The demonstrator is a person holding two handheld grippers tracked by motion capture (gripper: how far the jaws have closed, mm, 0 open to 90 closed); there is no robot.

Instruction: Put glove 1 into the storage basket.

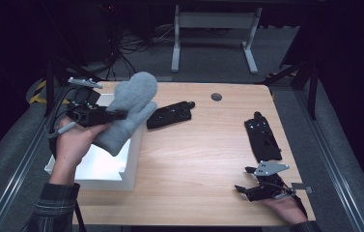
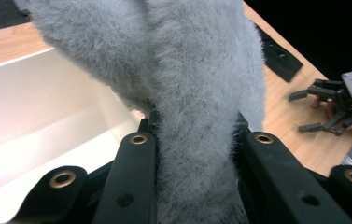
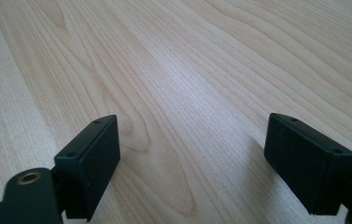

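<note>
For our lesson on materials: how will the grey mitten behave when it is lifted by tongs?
Probably floppy: the mitten bends and droops on both sides of the left tongs. Likely light, since one pinch holds it above the white box. Its fuzzy knit should grip, not slip.

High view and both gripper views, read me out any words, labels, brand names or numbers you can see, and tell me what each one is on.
No readable text in any view.
Grey mitten: no tag or label in sight.
White box: plain walls, no print.
Two black flat parts: small pale marks, too small and blurred to read.
Grey plate on the right claw: holes, no writing.
Wooden table: bare grain.
</note>
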